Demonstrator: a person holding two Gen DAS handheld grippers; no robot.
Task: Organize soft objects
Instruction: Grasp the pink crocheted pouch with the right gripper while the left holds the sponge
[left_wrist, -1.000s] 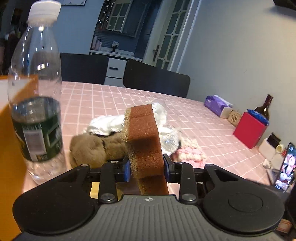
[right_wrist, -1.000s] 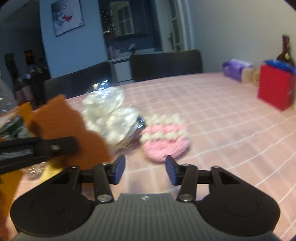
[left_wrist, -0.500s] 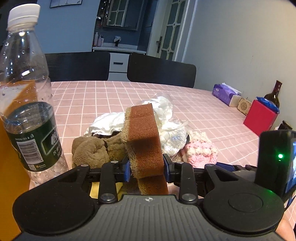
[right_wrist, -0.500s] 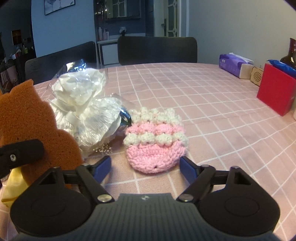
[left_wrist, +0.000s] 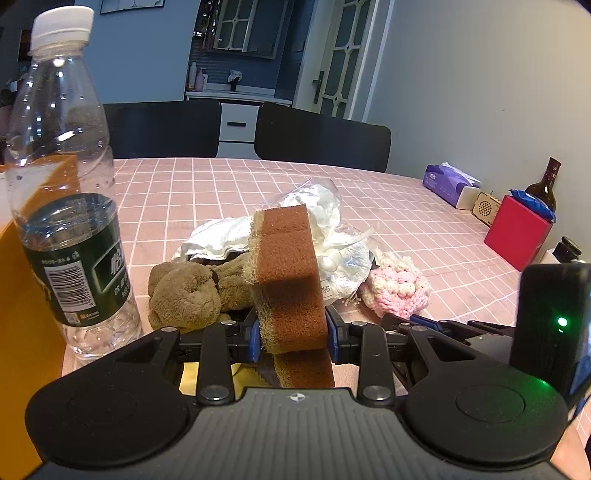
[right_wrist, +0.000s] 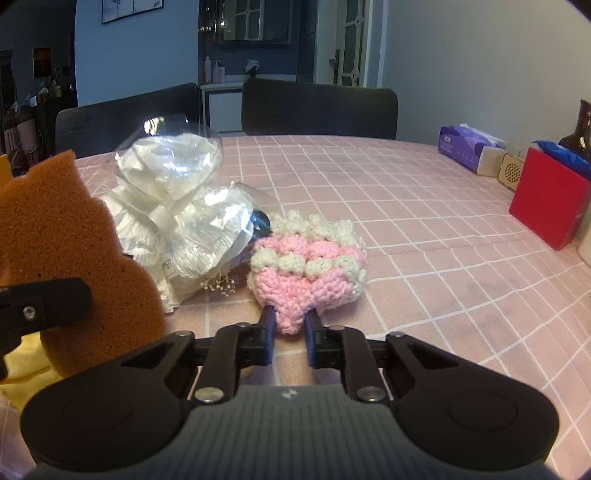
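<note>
Two grippers are being held over the pink checked table (right_wrist: 424, 221). A brown sponge (left_wrist: 290, 280) is being clamped upright by the left gripper (left_wrist: 293, 341). The near tip of the pink crocheted piece (right_wrist: 308, 271), lying mid-table beside the plastic bag (right_wrist: 177, 218), is being pinched as the right gripper (right_wrist: 290, 334) is closing.

Both of my views are sharp, free of motion blur. The room reads dim and bluish toward the back, while the pink tabletop (right_wrist: 424, 229) is softly and evenly lit, with only faint shadows. Glare glints off the clear plastic wrap (right_wrist: 177, 192) and the water bottle (left_wrist: 59, 155). Fisheye bending curves the door frames, and the corners fall to black.
</note>
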